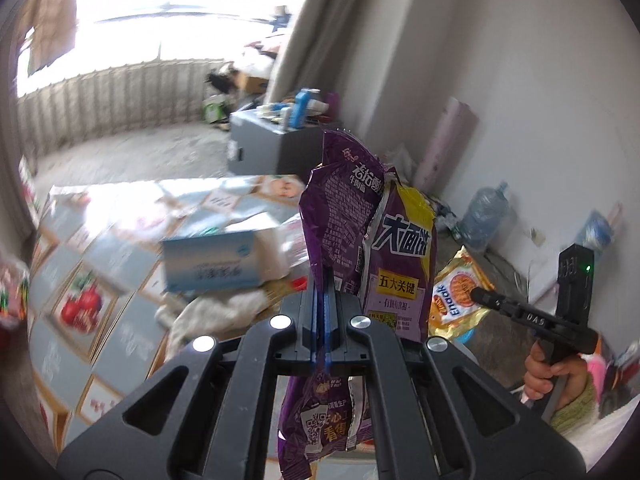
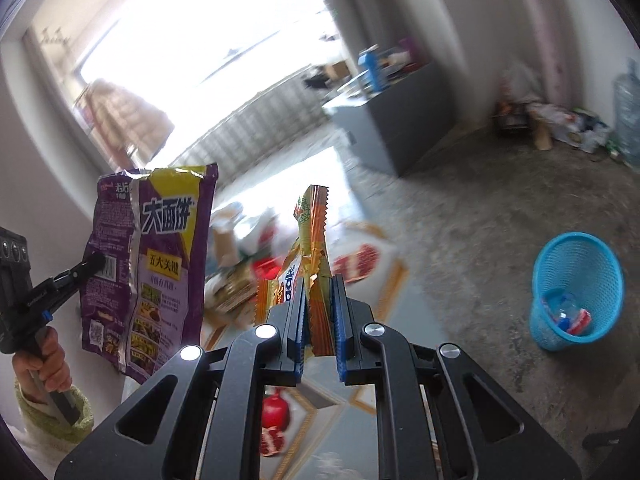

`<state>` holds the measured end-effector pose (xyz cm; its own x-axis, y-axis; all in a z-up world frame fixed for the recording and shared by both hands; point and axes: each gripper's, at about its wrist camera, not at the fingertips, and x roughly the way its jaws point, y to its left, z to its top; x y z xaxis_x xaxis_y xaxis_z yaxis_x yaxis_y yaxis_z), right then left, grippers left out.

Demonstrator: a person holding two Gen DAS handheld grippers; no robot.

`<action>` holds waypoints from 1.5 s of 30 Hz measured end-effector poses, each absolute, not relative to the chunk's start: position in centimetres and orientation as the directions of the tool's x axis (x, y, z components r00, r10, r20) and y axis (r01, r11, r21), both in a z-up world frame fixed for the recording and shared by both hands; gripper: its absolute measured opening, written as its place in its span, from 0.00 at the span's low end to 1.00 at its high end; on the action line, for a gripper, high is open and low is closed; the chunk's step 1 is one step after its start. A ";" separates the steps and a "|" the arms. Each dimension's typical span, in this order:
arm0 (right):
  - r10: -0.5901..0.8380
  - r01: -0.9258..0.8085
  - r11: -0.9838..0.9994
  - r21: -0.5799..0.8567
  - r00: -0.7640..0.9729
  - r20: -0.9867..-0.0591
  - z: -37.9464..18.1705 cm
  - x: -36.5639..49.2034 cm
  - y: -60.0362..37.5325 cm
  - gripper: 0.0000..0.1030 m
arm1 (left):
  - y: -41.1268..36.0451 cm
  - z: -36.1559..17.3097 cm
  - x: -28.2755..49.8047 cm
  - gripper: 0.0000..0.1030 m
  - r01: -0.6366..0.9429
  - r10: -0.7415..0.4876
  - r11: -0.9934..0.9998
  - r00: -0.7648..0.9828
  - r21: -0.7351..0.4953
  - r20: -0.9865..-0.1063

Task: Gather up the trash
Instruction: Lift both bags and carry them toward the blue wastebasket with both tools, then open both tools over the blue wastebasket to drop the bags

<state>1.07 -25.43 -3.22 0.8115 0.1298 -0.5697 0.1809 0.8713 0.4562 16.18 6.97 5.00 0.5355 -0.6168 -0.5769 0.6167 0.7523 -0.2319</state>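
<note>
Left wrist view: left gripper (image 1: 325,312) clamped on light, crinkly purple wrapper (image 1: 372,240); right gripper (image 2: 320,320) pinching limp orange wrapper (image 2: 314,248) mid-body.

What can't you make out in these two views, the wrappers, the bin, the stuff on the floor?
- Purple noodle wrapper: left wrist view, its middle is hidden between the left gripper fingers.
- Yellow snack wrapper: right wrist view, edge-on in the right gripper, so the brand is mostly unreadable.
- Blue mesh bin: contents small and blurred, only red and blue scraps show.
- Box on the floor: print smeared by motion blur.
</note>
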 end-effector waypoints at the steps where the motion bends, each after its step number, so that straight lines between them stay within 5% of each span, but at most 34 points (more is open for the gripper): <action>1: 0.113 0.200 0.865 0.461 0.816 -0.567 -3.3 0.5 -26.2 0.12 | 5.6 5.3 16.2 0.00 0.638 -0.619 0.741 0.531 -0.208 -0.578; 19: -0.269 0.620 0.606 0.499 0.749 -0.605 -7.3 -9.8 -42.4 0.12 | -19.5 5.4 14.9 0.00 0.886 -0.676 0.457 0.405 0.080 -0.616; 27: -0.373 0.772 0.442 0.457 0.622 -0.688 -11.5 -11.5 -48.6 0.12 | -33.1 -1.3 14.2 0.01 0.933 -0.632 0.322 0.337 0.159 -0.698; 40: -0.316 0.829 0.253 0.498 0.558 -0.767 -21.6 -7.4 -57.1 0.12 | -50.3 -16.2 13.9 0.01 0.941 -0.426 0.262 0.311 0.212 -0.849; 43: -0.297 0.836 0.220 0.503 0.548 -0.782 -24.8 -5.9 -59.6 0.14 | -52.4 -19.1 14.6 0.10 0.939 -0.396 0.299 0.285 0.171 -0.873; 44: -0.281 0.844 0.205 0.496 0.537 -0.796 -26.2 -5.4 -60.5 0.20 | -52.6 -19.8 14.8 0.25 0.938 -0.389 0.304 0.282 0.167 -0.877; 45: -0.242 0.835 0.193 0.515 0.550 -0.800 -27.9 -4.8 -61.3 0.38 | -52.8 -20.3 14.8 0.38 0.935 -0.379 0.310 0.287 0.172 -0.880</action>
